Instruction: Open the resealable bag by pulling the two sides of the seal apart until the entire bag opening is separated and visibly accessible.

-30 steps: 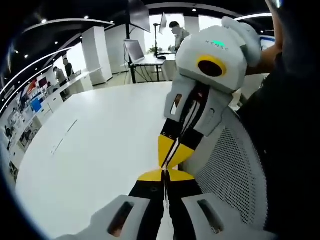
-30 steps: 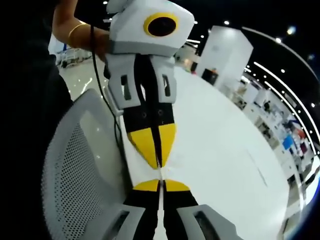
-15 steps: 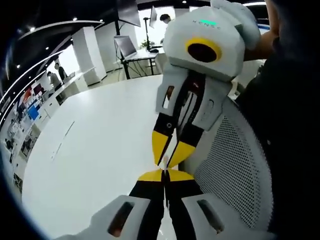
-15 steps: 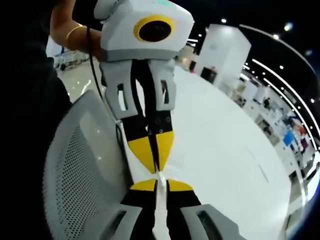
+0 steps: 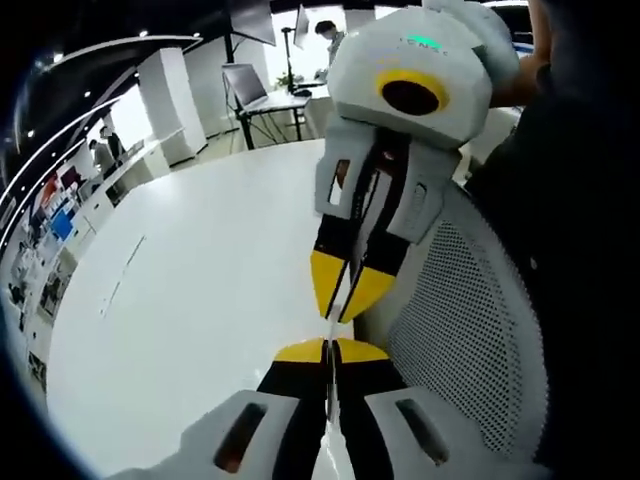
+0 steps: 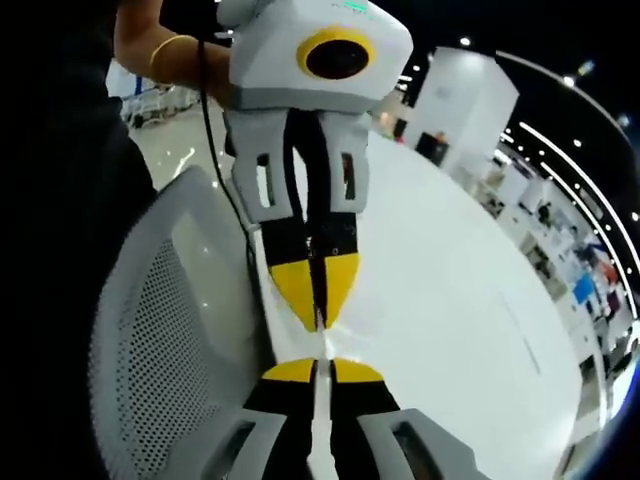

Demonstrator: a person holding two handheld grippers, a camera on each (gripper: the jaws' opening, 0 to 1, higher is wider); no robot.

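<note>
Nearest the lens in the left gripper view, pressing the black, yellow-tipped jaws of the left gripper (image 5: 330, 351) tight together, with barely a slit between them. Pinching there a thin clear resealable bag (image 5: 329, 420), showing edge-on as a pale strip running down the slit. Doing the same in the right gripper view: closing the matching jaws of the right gripper (image 6: 322, 371) on the bag's pale edge (image 6: 320, 425). Not showing from this angle whether the seal is parted.

Just beyond, pointing the two grippers tip to tip, almost touching, with the bag stretching across the small gap. Facing the left gripper view with the right gripper (image 5: 337, 314), its tips angling in to meet at the film; facing the right gripper view with the left gripper (image 6: 318, 312), its tips closed.

Hanging all this above the edge of a round white tabletop (image 5: 180, 300) and beside a white perforated mesh chair back (image 5: 470, 340).

Farther off, holding the left gripper with a bare forearm wearing a thin gold bangle (image 6: 172, 46). Behind, standing around a bright office with white columns.
</note>
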